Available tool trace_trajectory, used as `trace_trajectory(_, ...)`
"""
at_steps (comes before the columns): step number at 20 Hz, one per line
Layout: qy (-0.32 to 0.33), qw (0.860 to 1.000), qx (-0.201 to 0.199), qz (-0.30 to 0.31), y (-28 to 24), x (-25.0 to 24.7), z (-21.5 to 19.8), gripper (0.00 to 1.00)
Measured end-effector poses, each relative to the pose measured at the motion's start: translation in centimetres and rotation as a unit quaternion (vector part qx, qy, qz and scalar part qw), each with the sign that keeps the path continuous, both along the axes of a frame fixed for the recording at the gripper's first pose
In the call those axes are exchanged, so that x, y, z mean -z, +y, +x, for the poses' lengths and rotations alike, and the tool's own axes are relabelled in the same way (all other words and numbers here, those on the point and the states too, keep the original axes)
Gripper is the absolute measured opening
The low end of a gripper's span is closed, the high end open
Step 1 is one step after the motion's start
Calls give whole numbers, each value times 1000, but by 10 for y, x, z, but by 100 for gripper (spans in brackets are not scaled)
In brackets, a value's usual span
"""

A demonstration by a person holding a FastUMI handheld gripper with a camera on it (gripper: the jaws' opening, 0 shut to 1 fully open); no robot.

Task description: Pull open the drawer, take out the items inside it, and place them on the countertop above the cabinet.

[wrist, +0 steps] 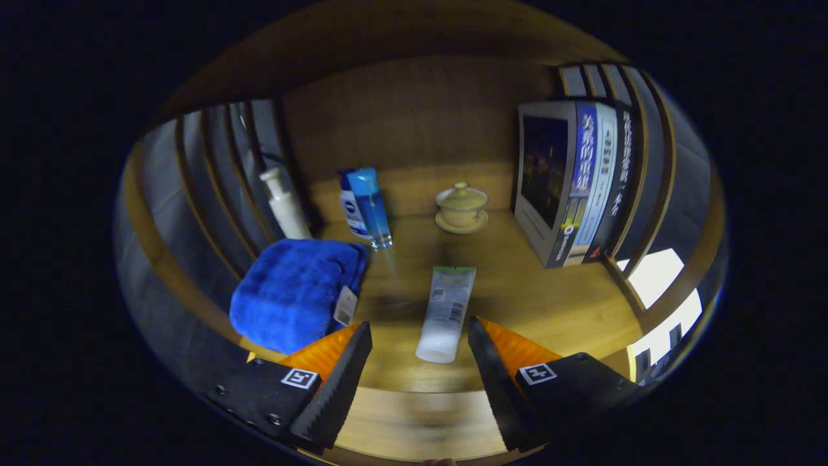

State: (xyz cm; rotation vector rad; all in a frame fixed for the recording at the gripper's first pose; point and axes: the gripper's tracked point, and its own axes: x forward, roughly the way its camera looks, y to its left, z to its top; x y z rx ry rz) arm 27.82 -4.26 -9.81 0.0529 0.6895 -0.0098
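So the gripper (419,375) is hanging over the wooden table (550,304) with its jaws spread wide and released, nothing pinched in them; the white tube (445,313) lies flat on the wood, cap end pointing back between the two fingers, not touching either one as far as I can see; the rest of it stretches away ahead of them. Just beside the left finger there's a folded blue towel (294,291) with a little tag hanging off its edge; behind the towel a white pump bottle (283,204) stands against the slatted side wall; near it stand a blue bottle (373,207) and a white one tucked right behind it, touching or nearly so. Further back, roughly in the middle, a small cream lidded cup (461,205) sits on its saucer, well apart from the tube. Off past the right finger a few books (576,181) stand upright, leaning a bit against the slats on that side; can't make out a drawer from this angle.
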Motion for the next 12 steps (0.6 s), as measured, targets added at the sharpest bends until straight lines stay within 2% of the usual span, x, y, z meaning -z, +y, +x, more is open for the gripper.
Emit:
trace_trajectory(3,-40,999,-25,7,3,-42,-32,97)
trace_trajectory(7,-90,995,-45,-17,-8,-74,-86,97)
trace_trajectory(12,-128,991,-37,-12,0,-96,-152,97)
